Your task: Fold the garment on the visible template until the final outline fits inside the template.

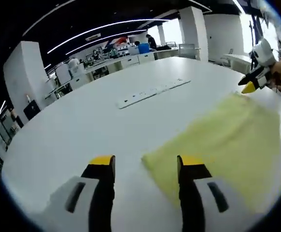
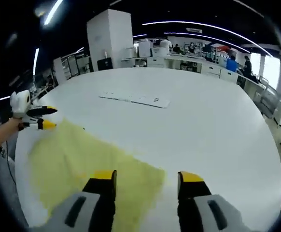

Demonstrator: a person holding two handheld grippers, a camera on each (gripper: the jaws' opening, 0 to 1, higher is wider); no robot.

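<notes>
Left gripper view: pale yellow garment [image 1: 222, 140] flat on white table [image 1: 82, 130], both grippers released

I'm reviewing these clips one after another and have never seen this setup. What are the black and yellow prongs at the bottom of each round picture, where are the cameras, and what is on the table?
No robot here: a person holds a two-jaw gripper in each hand, and a fisheye camera rides on each, looking forward along its jaws. The prongs at the bottom of each picture are that gripper's own jaws.

In the left gripper view, the left gripper is open above the near corner of a yellow garment lying on a big white table. The right gripper shows at the garment's far edge.

The right gripper view looks from the opposite side: its own jaws are open over the garment, holding nothing, and the left gripper appears at the far left, held by a hand.

A long white strip lies further along the table. Behind is an office with desks and people.
</notes>
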